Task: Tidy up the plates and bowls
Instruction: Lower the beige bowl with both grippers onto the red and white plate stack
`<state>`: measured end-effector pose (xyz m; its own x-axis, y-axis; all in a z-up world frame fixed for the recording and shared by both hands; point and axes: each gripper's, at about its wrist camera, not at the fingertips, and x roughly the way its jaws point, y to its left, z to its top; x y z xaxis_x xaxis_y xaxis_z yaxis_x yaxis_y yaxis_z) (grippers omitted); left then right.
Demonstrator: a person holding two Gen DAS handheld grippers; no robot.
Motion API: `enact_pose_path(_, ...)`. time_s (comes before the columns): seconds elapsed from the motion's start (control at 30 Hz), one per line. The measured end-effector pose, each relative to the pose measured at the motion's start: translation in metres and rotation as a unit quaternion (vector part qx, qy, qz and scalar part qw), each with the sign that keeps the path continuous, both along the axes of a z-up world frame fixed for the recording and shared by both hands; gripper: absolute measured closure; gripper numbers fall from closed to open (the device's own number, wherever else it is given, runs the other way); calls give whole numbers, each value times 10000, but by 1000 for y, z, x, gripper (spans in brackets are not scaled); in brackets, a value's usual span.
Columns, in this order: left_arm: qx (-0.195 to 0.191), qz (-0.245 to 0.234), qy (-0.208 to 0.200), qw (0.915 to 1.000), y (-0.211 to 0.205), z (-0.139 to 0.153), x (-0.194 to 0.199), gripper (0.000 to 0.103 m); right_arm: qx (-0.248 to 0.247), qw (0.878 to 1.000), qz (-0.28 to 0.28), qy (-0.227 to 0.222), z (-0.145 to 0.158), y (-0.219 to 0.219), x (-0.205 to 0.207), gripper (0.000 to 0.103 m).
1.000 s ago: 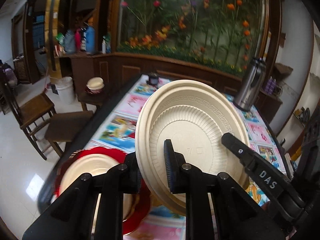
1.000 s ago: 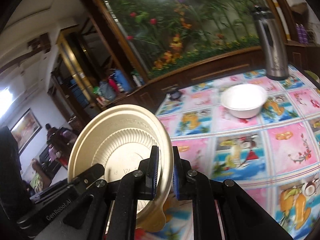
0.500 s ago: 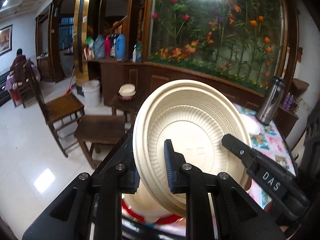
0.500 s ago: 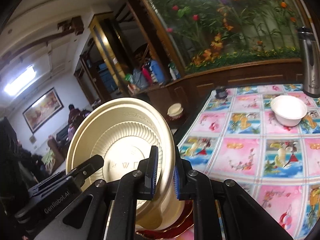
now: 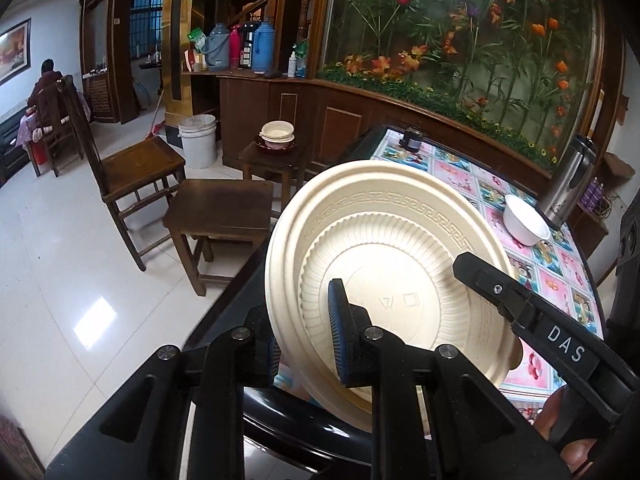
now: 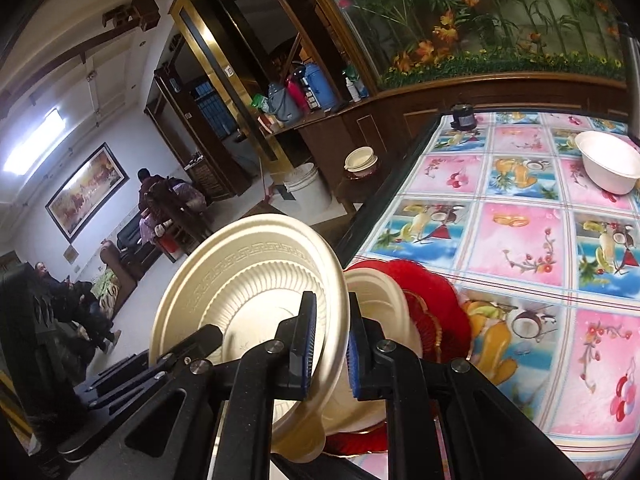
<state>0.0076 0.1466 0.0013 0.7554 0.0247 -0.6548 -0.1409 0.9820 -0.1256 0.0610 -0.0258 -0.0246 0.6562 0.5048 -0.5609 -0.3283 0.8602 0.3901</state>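
Note:
Both grippers hold one cream plate [image 5: 400, 264] upright on its edge above the table's near left corner. My left gripper [image 5: 304, 328] is shut on its lower rim. My right gripper [image 6: 328, 340] is shut on the rim of the same plate [image 6: 248, 280]. Behind it a second cream plate [image 6: 376, 300] lies on a red plate [image 6: 436, 304] on the table. A white bowl [image 6: 608, 164] stands far on the table and also shows in the left wrist view [image 5: 524, 224].
The table has a flowered cloth [image 6: 520, 240]. A steel flask [image 5: 568, 184] stands beside the bowl. A small dark object [image 6: 462, 117] sits at the far edge. Left of the table are a stool [image 5: 220, 208], a chair [image 5: 136, 160] and a side table with stacked bowls [image 5: 276, 134].
Both grippers and the held plate have swung left and lifted; the views now look more over the floor and chairs. Both grips have held.

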Motion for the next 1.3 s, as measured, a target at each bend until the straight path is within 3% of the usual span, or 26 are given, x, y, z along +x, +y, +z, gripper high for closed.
enact_pose_path(0.2, 45, 16, 151, 9999, 1, -11, 8, 85, -37, 10000, -54, 41, -6, 7, 3, 90)
enact_pose_path(0.53, 178, -185, 462, 9986, -20, -28, 20, 85, -3, 9992, -333, 204, -20, -18, 11, 90)
enact_pose_path(0.97, 220, -148, 767, 9967, -21, -48, 35, 83, -488, 9975, -496, 135, -39, -10, 17, 90)
enact_pose_path(1.07, 324, -168, 733, 9966, -25, -48, 37, 76, -597, 9968, -533, 72, -42, -9, 18, 90)
enact_pose_path(1.13, 402, -137, 759, 9962, -27, -50, 39, 54, -778, 9952, -602, -14, -42, -6, 18, 90)
enact_pose_path(1.2, 444, -80, 684, 9966, -26, -48, 36, 44, -823, 9947, -617, -52, -43, -6, 18, 87)
enact_pose_path(1.3, 638, 103, 345, 9973, -22, -37, 28, 39, -1003, 9927, -650, -152, -38, -5, 16, 82)
